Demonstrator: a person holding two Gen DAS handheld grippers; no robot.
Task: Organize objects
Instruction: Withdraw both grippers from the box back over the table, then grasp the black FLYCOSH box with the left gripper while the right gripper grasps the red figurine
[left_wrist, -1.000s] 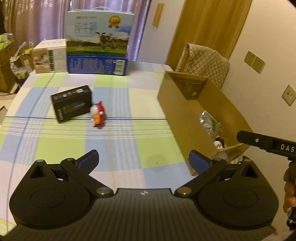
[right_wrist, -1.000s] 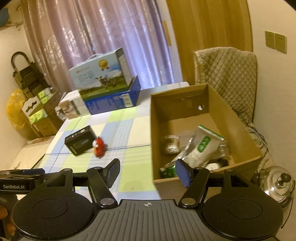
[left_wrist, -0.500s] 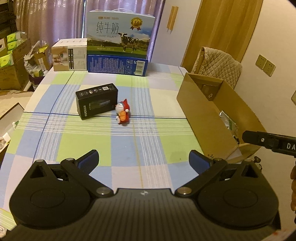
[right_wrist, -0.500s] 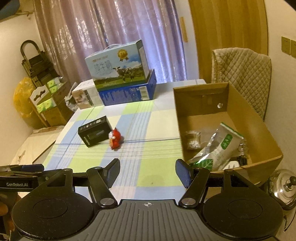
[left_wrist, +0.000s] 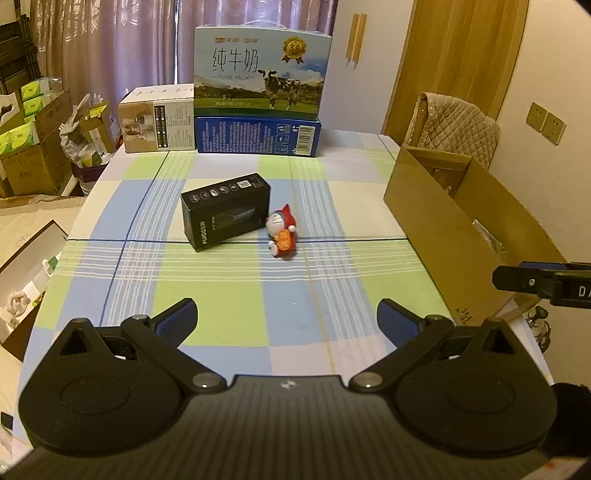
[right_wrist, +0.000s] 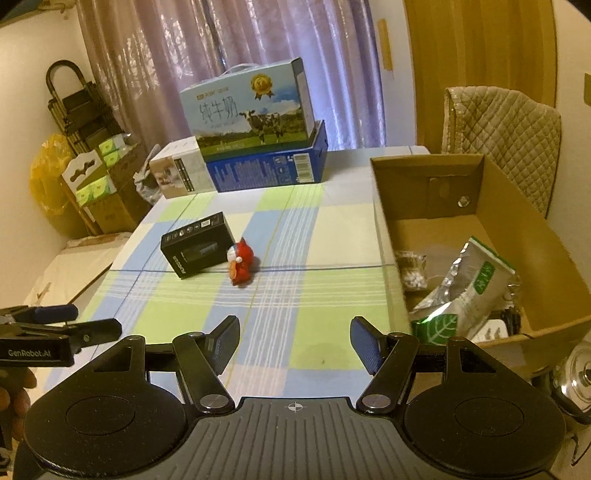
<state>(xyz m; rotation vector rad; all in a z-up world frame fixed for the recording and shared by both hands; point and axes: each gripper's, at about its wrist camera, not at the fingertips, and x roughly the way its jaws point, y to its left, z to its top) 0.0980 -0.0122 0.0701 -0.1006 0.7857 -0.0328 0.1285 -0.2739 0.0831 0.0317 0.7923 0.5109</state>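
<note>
Left tool (left_wrist: 286, 319) and right tool (right_wrist: 294, 341) hover above the near edge of the table (left_wrist: 221, 295), each with its blue-padded fingers spread wide apart and holding nothing. On the checked cloth, from left to right: a black box (left_wrist: 225, 215) lying flat at mid-table; a small red-and-white toy figure (left_wrist: 282, 236) touching the box's right end; a brown cardboard carton (right_wrist: 524, 258) at the table's right edge, open at the top. Inside the carton lie a silver-and-green foil pouch (right_wrist: 465, 291) and a small clear packet (right_wrist: 410, 271). Along the far edge stand a beige box (left_wrist: 159, 123) and, to its right, a milk carton (left_wrist: 260, 70) stacked on a blue box (left_wrist: 258, 134).
</note>
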